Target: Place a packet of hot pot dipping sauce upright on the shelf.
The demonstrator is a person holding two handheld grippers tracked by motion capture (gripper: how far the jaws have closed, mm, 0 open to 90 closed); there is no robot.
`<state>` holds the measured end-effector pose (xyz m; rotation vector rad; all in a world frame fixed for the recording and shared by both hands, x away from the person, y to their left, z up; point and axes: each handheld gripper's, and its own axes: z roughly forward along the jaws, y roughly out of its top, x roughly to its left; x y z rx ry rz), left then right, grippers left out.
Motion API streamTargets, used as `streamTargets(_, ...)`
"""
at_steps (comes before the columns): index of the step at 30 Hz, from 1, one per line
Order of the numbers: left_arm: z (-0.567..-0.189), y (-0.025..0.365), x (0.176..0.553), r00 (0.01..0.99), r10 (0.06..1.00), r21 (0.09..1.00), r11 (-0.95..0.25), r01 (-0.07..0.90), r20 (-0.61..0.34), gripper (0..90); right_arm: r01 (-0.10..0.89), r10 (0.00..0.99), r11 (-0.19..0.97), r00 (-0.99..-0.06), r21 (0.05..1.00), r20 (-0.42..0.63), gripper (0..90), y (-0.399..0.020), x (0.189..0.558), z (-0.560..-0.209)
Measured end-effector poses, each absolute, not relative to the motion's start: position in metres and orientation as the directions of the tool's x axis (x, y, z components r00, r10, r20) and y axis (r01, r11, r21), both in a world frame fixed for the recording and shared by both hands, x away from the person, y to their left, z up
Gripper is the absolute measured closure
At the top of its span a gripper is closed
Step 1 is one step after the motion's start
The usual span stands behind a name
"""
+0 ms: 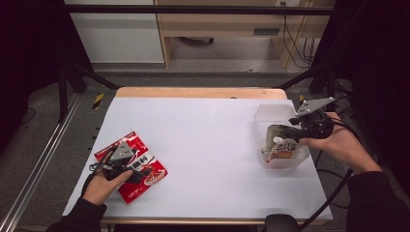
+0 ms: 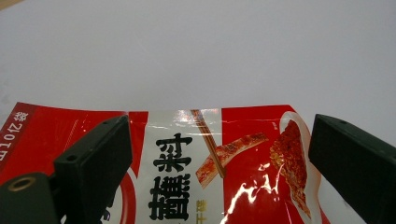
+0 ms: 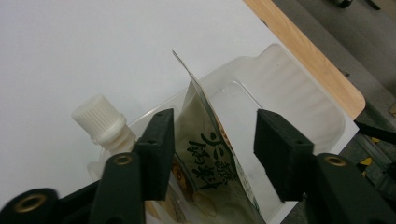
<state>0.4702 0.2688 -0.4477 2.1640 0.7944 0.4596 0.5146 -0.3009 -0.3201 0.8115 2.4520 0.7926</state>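
The table (image 1: 203, 93) has a pale wooden top covered by a white sheet (image 1: 208, 145), brightly lit against dim surroundings. Beyond its far edge lies grey floor (image 1: 208, 67), then a white cabinet (image 1: 116, 34) and a light wooden desk (image 1: 232, 24) with cables (image 1: 295, 43) hanging at its right. Left of the table runs a metal rail (image 1: 38, 164); a black bar (image 1: 193, 9) crosses overhead.

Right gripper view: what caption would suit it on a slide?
Right gripper open around a spouted pouch standing in a clear plastic tub.
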Motion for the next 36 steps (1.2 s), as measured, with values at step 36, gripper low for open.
streamTargets(36, -0.439, 0.285, 0.468, 0.675, 0.724, 0.758, -0.517, 0.399, 0.138, 6.1, 0.269, 0.654, 0.589, -0.712, 0.762, -0.254, 11.9, -0.131, 0.465, -0.341)
